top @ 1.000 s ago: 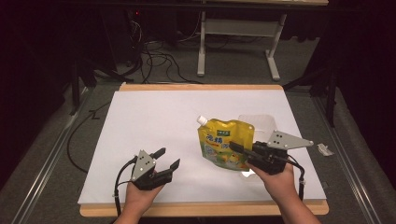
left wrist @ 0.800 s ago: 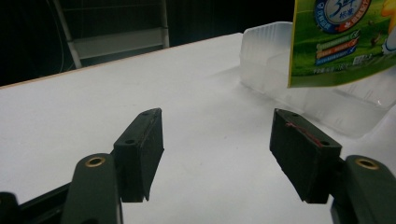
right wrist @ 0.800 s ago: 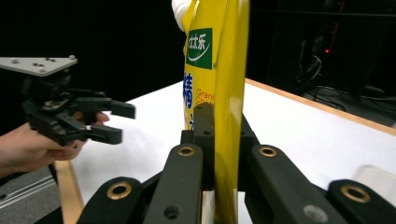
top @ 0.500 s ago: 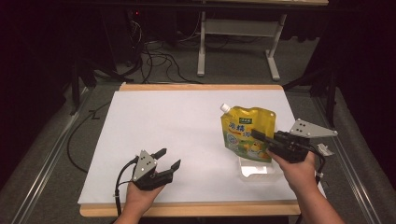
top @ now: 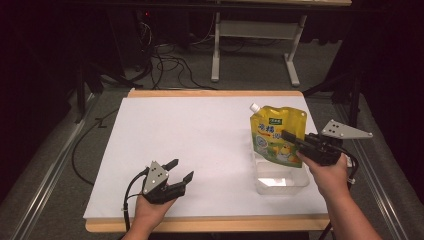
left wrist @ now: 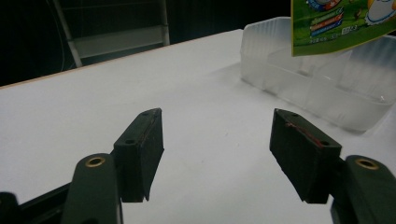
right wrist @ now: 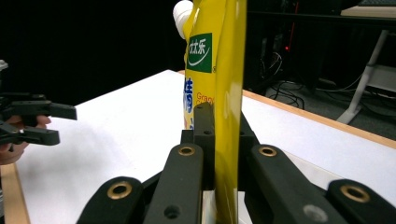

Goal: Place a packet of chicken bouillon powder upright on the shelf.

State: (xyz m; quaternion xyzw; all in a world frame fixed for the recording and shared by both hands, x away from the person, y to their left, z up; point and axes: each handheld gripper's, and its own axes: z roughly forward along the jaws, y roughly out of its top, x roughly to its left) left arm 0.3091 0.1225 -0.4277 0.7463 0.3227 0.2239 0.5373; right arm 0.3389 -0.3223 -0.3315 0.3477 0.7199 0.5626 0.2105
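Near the table's front edge at the left, the left gripper (top: 176, 169) rested with jaws spread wide, empty. Right of it, the right gripper (top: 290, 138) clenched a yellow, spouted stand-up refill pouch (top: 276, 131) upright above a clear, shallow plastic tray (top: 280, 184). The thin-edged grip risked the pouch swinging or slipping and missing the tray.
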